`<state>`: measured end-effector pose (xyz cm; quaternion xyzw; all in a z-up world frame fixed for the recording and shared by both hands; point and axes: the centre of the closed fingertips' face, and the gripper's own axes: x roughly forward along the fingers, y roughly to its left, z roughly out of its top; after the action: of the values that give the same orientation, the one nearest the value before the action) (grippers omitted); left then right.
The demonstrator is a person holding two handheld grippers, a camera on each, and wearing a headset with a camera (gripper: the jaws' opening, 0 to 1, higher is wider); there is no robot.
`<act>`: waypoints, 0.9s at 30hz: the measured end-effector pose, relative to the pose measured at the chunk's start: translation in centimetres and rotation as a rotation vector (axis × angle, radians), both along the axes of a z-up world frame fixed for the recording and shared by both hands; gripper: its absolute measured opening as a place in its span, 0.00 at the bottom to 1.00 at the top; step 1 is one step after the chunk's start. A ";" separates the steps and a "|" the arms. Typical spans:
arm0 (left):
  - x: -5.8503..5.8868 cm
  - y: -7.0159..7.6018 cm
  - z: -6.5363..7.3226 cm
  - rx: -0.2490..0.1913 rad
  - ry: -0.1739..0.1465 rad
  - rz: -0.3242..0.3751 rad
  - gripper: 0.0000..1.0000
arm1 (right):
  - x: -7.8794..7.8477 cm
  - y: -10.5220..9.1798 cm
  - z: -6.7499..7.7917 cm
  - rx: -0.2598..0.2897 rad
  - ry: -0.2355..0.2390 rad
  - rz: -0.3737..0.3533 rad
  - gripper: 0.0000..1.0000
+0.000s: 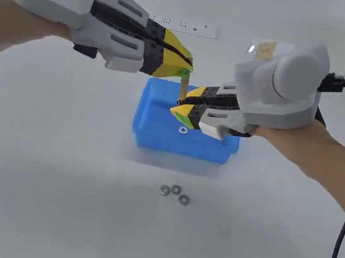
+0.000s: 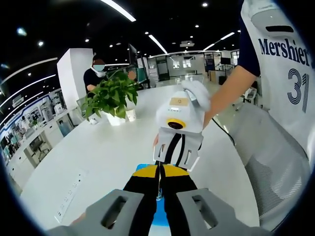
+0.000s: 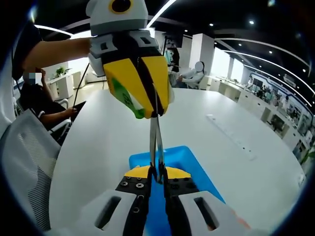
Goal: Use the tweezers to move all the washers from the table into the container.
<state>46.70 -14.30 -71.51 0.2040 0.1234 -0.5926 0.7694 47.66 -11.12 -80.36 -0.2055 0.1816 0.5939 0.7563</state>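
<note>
Container (image 1: 153, 130), blue, one washer (image 1: 182, 130) inside

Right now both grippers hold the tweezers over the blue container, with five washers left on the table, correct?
No: three washers lie on the table, not five, per the head view. The left gripper and right gripper do hold the tweezers over the blue container.

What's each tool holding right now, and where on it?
Both grip the tweezers: left tool pinches one end, right tool the opposite end, above the blue container.
</note>
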 end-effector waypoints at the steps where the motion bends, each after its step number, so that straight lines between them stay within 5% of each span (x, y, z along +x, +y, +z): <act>1: 0.2 0.1 -0.2 0.001 0.003 0.003 0.05 | 0.2 0.1 -0.2 -0.002 0.000 -0.001 0.10; 12: 2.2 0.6 -4.0 0.000 0.075 0.034 0.05 | 1.1 0.6 -3.6 -0.062 0.035 0.004 0.10; 27: 3.2 0.9 -5.7 -0.016 0.105 0.065 0.05 | 1.7 0.3 -5.5 -0.087 0.093 -0.027 0.11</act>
<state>49.88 -13.39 -77.19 0.1625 0.1655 -0.5782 0.7822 49.33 -10.79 -85.88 -0.2081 0.2450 0.5839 0.7455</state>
